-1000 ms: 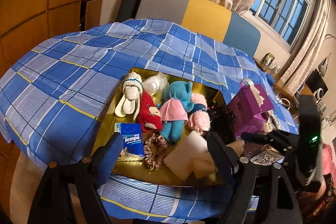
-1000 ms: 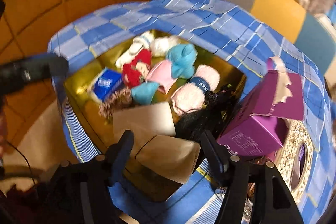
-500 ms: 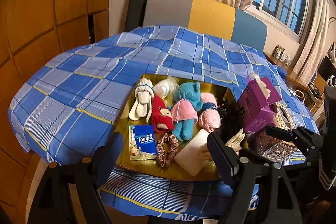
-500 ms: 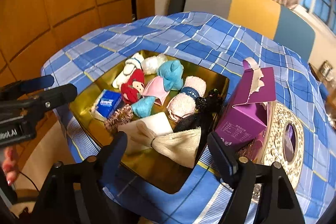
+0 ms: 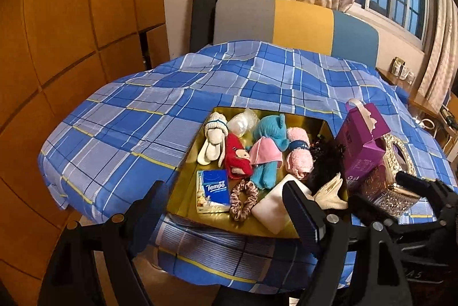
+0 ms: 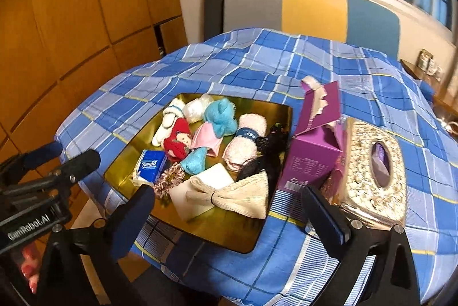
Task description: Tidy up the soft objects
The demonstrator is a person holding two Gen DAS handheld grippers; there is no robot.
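One gold tray point(image 6: 274, 117) is seen on the counter point(image 6: 357, 82), and beside it two boxes: one purple carton point(image 6: 312, 160) and one ornate tissue box point(image 6: 369, 177). Counted in the tray are one tissue pack point(image 6: 150, 164), one scrunchie point(image 6: 169, 180), one cream bow point(image 6: 243, 195) and three plush toys.

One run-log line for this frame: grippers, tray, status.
left gripper: open, empty | right gripper: opening, empty | beige bow: lying in gold tray | purple box: beside tray
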